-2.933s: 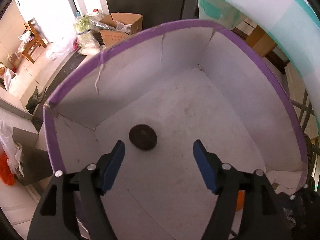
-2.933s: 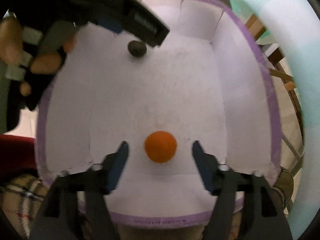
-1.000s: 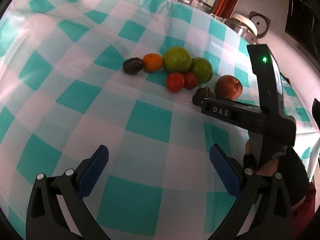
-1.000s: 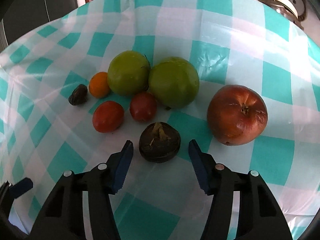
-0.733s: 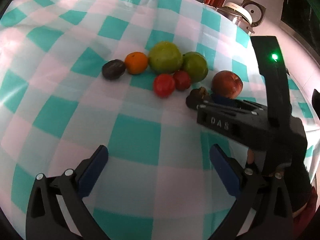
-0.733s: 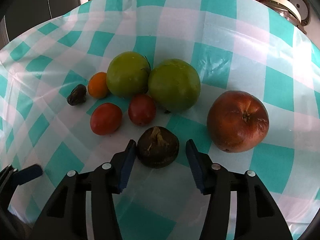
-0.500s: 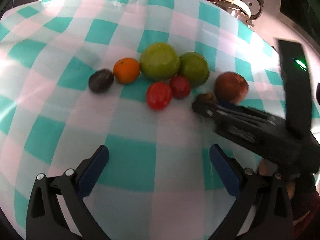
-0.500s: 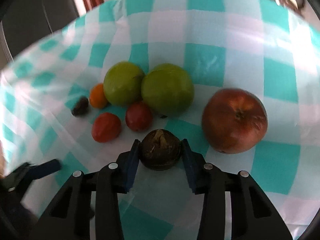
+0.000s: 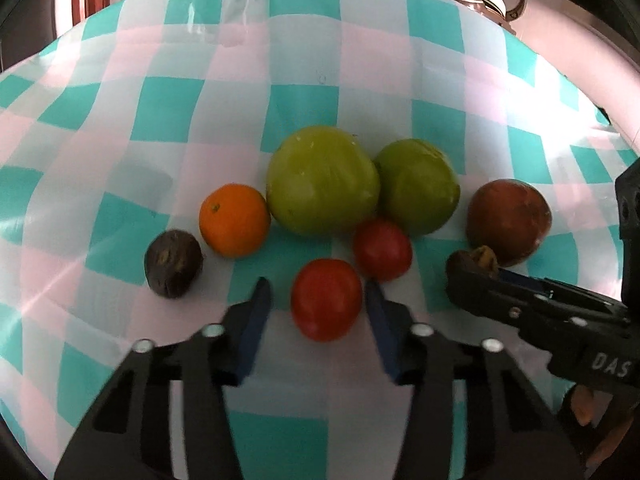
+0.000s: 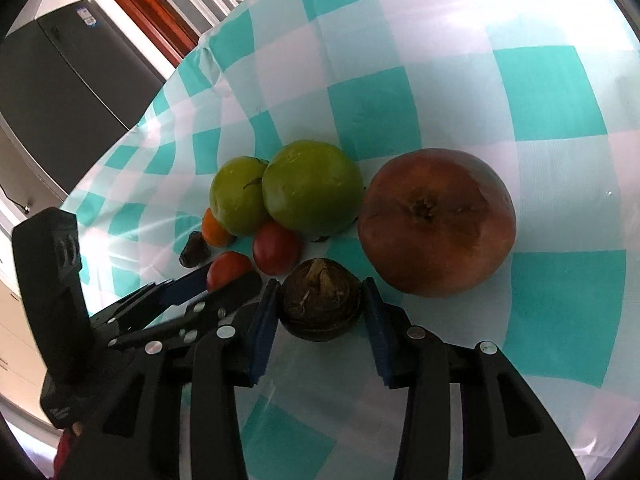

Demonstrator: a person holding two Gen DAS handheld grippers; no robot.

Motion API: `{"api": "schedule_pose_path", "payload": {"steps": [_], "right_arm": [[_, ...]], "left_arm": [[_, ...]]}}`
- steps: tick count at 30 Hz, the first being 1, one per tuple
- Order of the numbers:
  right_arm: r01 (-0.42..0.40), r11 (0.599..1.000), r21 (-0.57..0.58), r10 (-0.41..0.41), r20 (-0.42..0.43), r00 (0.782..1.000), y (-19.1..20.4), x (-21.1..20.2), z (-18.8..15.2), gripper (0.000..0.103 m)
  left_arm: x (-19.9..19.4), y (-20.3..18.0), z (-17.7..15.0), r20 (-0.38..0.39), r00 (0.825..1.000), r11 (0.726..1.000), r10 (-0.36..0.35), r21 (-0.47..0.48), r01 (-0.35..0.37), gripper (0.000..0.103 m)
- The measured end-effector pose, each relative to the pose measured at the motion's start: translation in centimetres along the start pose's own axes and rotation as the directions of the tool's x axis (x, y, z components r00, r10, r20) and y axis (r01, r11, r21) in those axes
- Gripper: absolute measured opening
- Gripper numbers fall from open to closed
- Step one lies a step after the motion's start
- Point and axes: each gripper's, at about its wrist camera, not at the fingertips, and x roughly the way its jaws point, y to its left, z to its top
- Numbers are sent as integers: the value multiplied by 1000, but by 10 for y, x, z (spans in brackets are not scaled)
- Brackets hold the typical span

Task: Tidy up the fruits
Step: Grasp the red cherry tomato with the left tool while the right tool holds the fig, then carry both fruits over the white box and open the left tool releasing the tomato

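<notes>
Since half a second ago our left gripper point(image 9: 316, 312) closed in to straddle, unclamped, the near tomato point(image 9: 325, 299) on the cloth point(image 9: 304, 68); our right gripper point(image 10: 318, 310) pinches the mangosteen point(image 10: 320, 300), so squeeze gently and lift straight.

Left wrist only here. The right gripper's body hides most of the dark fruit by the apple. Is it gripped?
Observer: Yes. In the right wrist view the right gripper has both pads against the dark fruit, dried stem up.
Operator: Lifted?
Observer: Not visibly. It seems to rest on the cloth.
Operator: Apple in the way?
Observer: The apple sits just beyond the finger on its side, with a thin gap between them.
</notes>
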Motion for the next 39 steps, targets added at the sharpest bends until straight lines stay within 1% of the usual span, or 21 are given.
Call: {"api": "schedule_pose_path", "payload": {"steps": [1, 4, 5, 7, 8, 9, 12, 17, 19, 20, 23, 27, 29, 31, 34, 36, 39], "right_arm": [[-2, 1000, 1, 2, 3, 1000, -3, -4, -2, 41], [19, 1000, -24, -18, 12, 1000, 1, -3, -4, 41], [28, 999, -34, -27, 16, 1000, 3, -3, -5, 41], [32, 999, -43, -32, 21, 999, 4, -3, -6, 41], [34, 998, -46, -33, 22, 999, 3, -3, -6, 41], [36, 998, -51, -35, 22, 999, 4, -3, -6, 41], [39, 997, -69, -38, 21, 999, 7, -2, -7, 41], [40, 996, -84, -38, 21, 999, 11, -1, -7, 41], [47, 996, -73, -46, 20, 999, 9, 0, -6, 41], [50, 996, -70, -48, 20, 999, 9, 0, -5, 41], [57, 996, -66, -56, 23, 998, 9, -1, -5, 41], [97, 994, -54, -95, 44, 995, 9, -7, -8, 41], [89, 994, -63, -84, 84, 993, 15, -19, -17, 41], [91, 993, -68, -85, 99, 991, 24, -30, -32, 41], [68, 994, -87, -59, 100, 993, 44, -45, -63, 41], [36, 995, -94, -27, 88, 996, 60, -54, -82, 41], [3, 991, -135, 8, 81, 997, 93, -72, -116, 41]], "left_arm": [[0, 0, 0, 1, 1000, 1000, -20, 3, 20, 33], [-2, 2, -3, 10, 1000, 1000, -25, 11, 25, 33], [-6, 4, -4, 26, 999, 1000, -21, 7, 20, 33], [-18, 7, -9, 82, 996, 1000, 20, 22, -21, 33], [-24, 7, -12, 102, 994, 998, 48, 32, -51, 33], [-30, 9, -15, 112, 992, 998, 57, 29, -61, 33], [-49, 13, -28, 130, 991, 999, 36, -13, -35, 33], [-82, 19, -55, 178, 983, 996, 51, -75, -38, 33], [-94, 22, -67, 189, 981, 994, 39, -112, -18, 33], [-96, 21, -64, 192, 981, 992, 32, -125, -8, 33], [-117, 28, -79, 207, 978, 981, 12, -191, 28, 33], [-148, 33, -110, 217, 976, 967, 22, -253, 35, 33], [-171, 33, -134, 226, 973, 966, 40, -258, 20, 33], [-189, 33, -154, 223, 973, 972, 63, -233, -10, 33], [-214, 36, -183, 221, 967, 978, 124, -191, -81, 33], [-228, 44, -204, 210, 966, 976, 148, -186, -109, 33], [-240, 55, -225, 195, 967, 972, 165, -200, -125, 33]]}}
